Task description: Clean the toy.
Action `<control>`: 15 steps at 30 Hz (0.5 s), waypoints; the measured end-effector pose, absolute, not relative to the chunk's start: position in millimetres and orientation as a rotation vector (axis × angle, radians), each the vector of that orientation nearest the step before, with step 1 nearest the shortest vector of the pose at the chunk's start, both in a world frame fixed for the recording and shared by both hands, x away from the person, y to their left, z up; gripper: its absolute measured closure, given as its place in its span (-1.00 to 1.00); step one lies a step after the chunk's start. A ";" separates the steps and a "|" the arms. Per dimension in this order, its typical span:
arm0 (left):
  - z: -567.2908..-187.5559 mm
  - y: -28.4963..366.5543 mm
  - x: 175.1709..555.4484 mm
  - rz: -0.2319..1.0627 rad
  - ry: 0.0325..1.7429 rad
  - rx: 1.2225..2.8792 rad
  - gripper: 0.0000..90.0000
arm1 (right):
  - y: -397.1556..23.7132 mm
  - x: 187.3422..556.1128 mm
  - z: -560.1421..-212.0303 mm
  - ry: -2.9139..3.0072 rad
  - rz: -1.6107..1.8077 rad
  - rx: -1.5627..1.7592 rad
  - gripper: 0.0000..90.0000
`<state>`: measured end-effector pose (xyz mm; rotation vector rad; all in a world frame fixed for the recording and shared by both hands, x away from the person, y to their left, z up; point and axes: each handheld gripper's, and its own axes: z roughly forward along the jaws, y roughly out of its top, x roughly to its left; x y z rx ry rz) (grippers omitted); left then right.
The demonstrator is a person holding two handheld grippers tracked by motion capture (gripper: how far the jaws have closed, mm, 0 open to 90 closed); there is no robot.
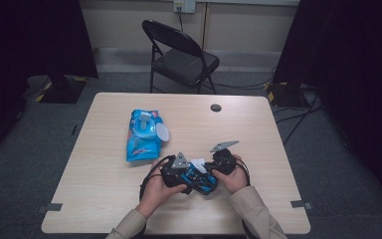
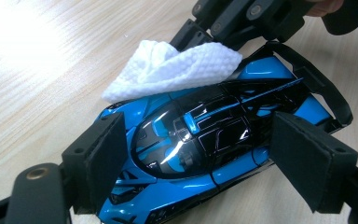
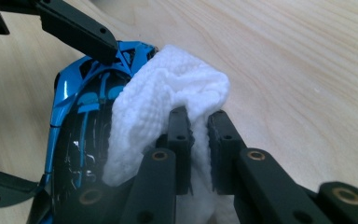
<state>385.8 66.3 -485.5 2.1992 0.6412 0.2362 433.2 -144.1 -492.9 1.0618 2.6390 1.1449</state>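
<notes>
No writing can be read on the blue and black toy car (image 2: pixel 200 140), which lies near the table's (image 1: pixel 104 209) front edge. The left gripper (image 2: pixel 196 163) clamps its sides, jaws wide. The right gripper (image 3: pixel 198 140), nearly closed, pinches a white wipe (image 3: pixel 168 102) against the car. Farther back lies a blue wipe pack (image 1: pixel 142 134), lettering illegible, with bare tabletop around it.

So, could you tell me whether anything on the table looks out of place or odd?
Nothing looks damaged or spilled. The one loose end is the blue wet-wipe pack, lying with its white flip lid open.
</notes>
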 end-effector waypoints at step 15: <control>-485.6 65.7 385.4 0.237 0.644 2.198 -0.58 | -127.9 444.1 -489.2 2.682 1.106 1.037 0.81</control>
